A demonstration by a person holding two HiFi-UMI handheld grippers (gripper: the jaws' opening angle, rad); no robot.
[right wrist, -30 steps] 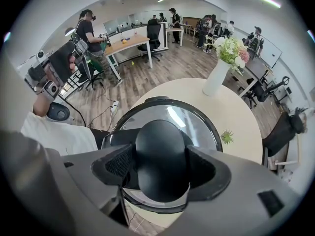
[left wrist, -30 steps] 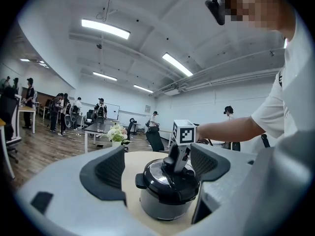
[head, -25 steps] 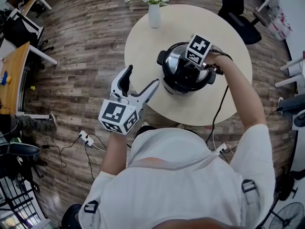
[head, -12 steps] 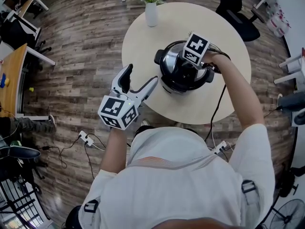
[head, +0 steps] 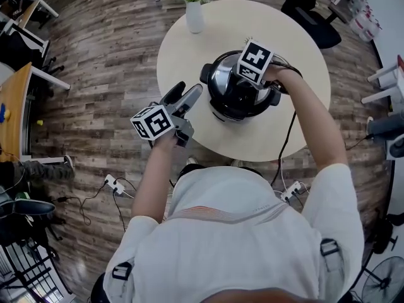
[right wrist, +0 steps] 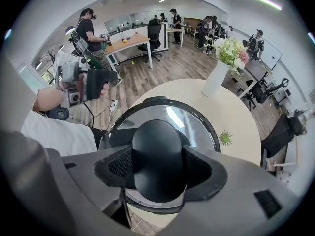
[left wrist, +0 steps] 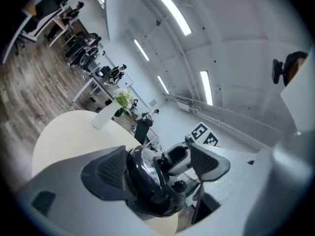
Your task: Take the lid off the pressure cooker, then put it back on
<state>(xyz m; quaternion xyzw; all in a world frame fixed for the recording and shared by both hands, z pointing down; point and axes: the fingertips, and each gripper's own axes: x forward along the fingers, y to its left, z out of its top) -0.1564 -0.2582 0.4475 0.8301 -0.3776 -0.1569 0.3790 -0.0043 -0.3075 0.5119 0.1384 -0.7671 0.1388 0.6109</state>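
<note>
A black pressure cooker [head: 237, 103] with a shiny steel lid [head: 221, 74] stands on the round beige table [head: 189, 49]. My right gripper [head: 252, 74] points steeply down over it, under its marker cube. In the right gripper view both pads press the sides of the lid's black knob [right wrist: 157, 146], so the right gripper [right wrist: 160, 168] is shut on it. My left gripper [head: 188, 91] is held level just left of the cooker, jaws open and empty. In the left gripper view the cooker [left wrist: 147, 181] shows between the spread jaws of the left gripper [left wrist: 157, 168], a little beyond them.
A white vase of flowers [head: 194, 14] stands at the table's far side. A black cord [head: 289, 137] runs from the cooker off the near table edge to the floor. A power strip [head: 113, 184] lies on the wood floor. An office chair [head: 309, 11] stands behind the table.
My left gripper has rolled over, dropped lower and moved right toward the cooker's left side. The right gripper stays on the knob, and the lid has not moved.
</note>
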